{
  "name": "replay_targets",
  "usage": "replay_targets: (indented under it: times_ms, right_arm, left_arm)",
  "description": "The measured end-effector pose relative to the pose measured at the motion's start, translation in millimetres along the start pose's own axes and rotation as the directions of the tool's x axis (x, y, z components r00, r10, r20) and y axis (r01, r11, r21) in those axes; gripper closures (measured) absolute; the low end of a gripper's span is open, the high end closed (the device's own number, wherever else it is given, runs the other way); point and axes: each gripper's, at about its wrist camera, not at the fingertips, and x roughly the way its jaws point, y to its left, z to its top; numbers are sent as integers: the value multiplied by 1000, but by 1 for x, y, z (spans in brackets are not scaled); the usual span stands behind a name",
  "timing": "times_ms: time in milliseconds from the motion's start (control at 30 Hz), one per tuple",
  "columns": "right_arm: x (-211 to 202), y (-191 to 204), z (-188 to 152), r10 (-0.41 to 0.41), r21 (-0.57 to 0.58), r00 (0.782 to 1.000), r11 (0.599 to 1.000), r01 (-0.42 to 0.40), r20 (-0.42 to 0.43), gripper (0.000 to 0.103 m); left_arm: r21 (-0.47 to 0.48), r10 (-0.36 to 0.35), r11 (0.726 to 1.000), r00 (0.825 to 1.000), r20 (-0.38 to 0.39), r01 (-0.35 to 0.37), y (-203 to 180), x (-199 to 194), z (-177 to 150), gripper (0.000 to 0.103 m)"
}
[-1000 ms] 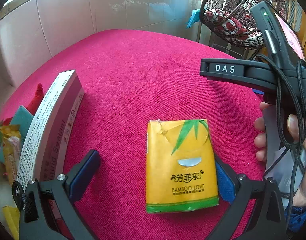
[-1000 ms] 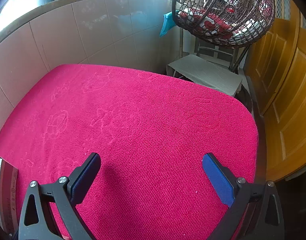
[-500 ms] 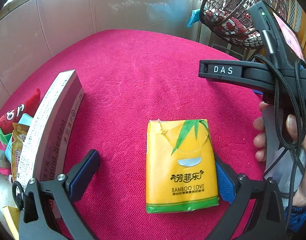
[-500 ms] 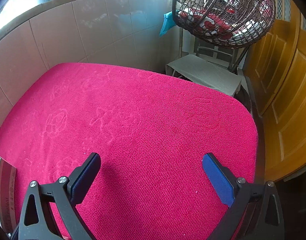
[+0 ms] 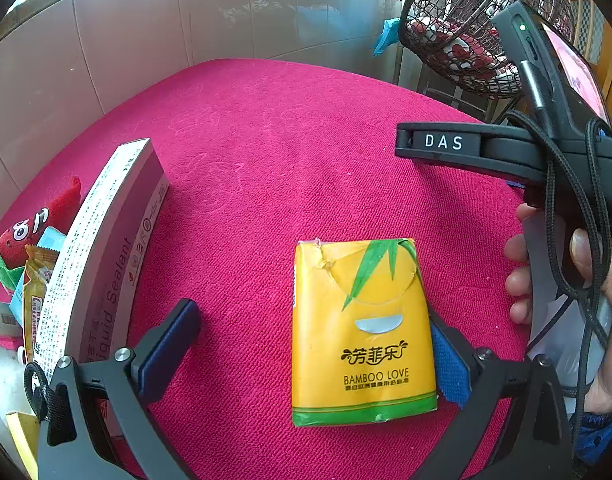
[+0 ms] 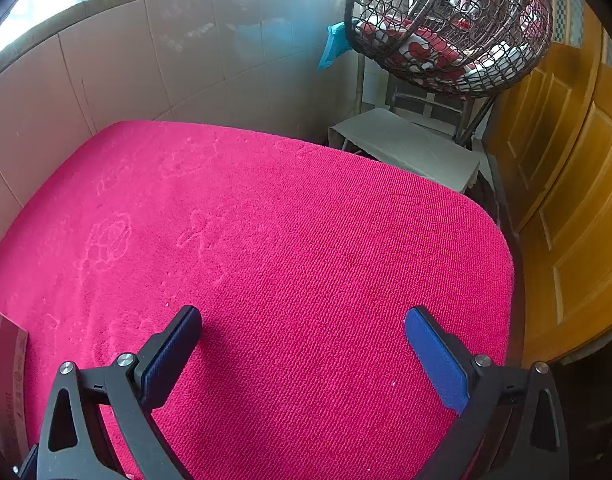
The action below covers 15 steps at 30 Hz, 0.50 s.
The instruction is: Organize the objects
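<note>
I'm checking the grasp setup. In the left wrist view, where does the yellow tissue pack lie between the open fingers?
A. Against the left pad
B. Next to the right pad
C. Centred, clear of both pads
B: the tissue pack lies by the left gripper's right pad, far from the other.

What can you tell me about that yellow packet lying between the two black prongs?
The yellow tissue packet is soft plastic wrap printed BAMBOO LOVE, with green bamboo leaves, Chinese lettering, a green band along its near edge and a silvery tab. Its far end looks torn open. It lies flat on the pink cloth, inside the left gripper's open jaws, right beside the blue right pad.
</note>
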Motion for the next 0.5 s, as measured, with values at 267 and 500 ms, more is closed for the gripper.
replay_targets:
  times_ms: [267,500]
  right_arm:
    - [0,-4,1,6,3,1000,1000,-6,1,0]
    - [-1,-6,0,16,9,1000,1000,-16,4,0]
  left_arm:
    - [0,-1,1000,1000,1,1,-1,0,-1,0]
    - [-2,-2,1000,1000,1,2,0,0,-1,0]
